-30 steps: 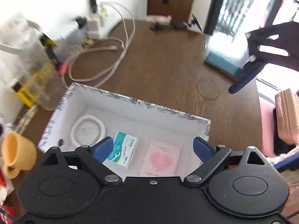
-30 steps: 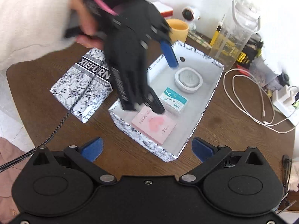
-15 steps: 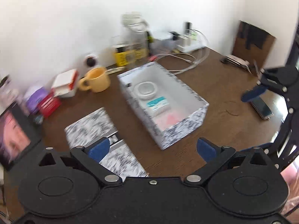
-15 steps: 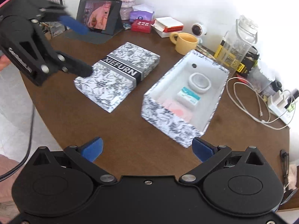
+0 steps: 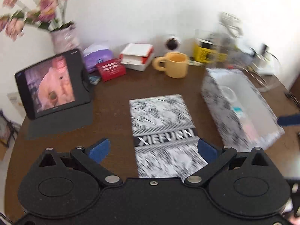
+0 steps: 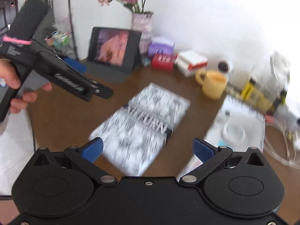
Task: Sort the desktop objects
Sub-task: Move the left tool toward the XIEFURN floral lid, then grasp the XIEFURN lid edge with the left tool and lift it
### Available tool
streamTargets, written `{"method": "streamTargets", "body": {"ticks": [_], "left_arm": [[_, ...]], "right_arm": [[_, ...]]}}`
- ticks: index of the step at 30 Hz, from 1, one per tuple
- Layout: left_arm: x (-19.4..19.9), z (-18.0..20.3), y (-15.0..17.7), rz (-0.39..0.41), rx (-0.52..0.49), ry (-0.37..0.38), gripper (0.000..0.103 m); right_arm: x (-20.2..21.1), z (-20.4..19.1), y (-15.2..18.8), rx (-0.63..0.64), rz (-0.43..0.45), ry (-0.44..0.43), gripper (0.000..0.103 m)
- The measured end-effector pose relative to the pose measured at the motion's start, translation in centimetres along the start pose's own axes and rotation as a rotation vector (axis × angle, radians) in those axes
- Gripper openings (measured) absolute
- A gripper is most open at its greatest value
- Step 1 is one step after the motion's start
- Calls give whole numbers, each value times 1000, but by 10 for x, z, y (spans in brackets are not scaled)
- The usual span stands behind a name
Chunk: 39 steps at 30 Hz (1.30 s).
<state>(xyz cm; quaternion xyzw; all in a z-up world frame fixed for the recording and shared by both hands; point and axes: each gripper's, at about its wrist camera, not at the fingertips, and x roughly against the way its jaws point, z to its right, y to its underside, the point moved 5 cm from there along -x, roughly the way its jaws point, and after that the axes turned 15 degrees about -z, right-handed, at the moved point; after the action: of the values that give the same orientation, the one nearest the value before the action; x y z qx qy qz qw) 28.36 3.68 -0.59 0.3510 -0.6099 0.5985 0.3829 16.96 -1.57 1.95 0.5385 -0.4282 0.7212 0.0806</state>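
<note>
Left gripper [image 5: 152, 148]: I held my jaws spread wide with nothing between the blue pads [image 5: 98, 149], the tool raised in the air and tilted downward. Right gripper [image 6: 148, 149]: I likewise kept my jaws fully apart and empty, carried aloft and tilted downward. In the right wrist view my left hand [image 6: 13, 80] was wrapped round the left tool's handle, fingers curled beneath it, its fingers pointing toward the right.
</note>
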Motion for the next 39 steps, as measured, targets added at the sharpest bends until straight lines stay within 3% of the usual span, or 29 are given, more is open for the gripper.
{"method": "streamTargets", "body": {"ticks": [2,9,20,23,29,39], "left_arm": [[-24,-7,-19,-1,34,9,101],[-107,-16,-53,-102,29,50,101],[-172,-5,-42,-193,-103,166,100],[-181,-4,-34,-210,-87,208,101],[-191,-10,-28,-256,43,330,101],[-187,9,-15,-217,45,323,102]], "right_arm": [[-26,-7,-15,16,23,0,103],[-115,-6,-38,-54,-89,-27,103],[-187,16,-21,-269,-182,-85,103],[-195,17,-17,-301,-170,-91,103],[-202,21,-12,-397,-123,-162,103],[-207,19,4,-517,5,-185,103]]}}
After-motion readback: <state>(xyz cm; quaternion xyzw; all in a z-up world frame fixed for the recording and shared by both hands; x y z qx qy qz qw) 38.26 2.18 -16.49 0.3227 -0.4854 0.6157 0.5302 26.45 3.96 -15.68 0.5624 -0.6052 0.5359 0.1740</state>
